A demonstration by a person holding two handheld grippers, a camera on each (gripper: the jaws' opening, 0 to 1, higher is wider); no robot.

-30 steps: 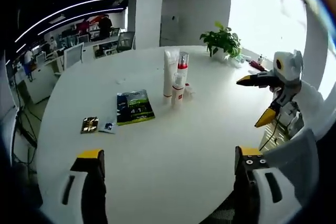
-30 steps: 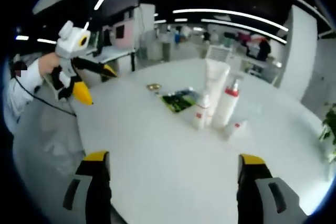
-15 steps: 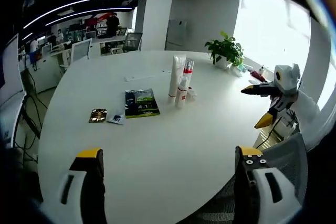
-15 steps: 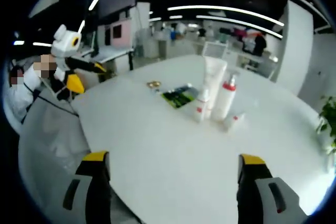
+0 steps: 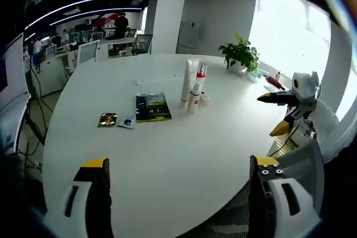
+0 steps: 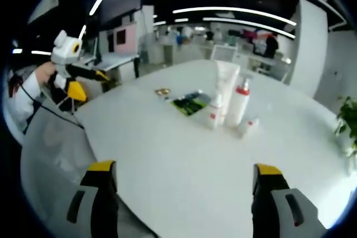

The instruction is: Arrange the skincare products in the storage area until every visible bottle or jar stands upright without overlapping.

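Both tools have drawn back from the bottles [image 5: 192, 85].

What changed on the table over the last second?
Nothing on the table moved; the cameras drew back, so it looks smaller. The white tube, red-capped pump bottle and small bottle stand upright, the green packet and sachets lie flat. Both grippers stay open, holding nothing.

A round white table [image 5: 167, 154] stands in an open office. A white pillar [image 5: 165, 12] rises behind it, a bright window [image 5: 287, 32] glows beside a potted plant [image 5: 241, 54], and strip lights [image 6: 234, 12] line the dark ceiling.
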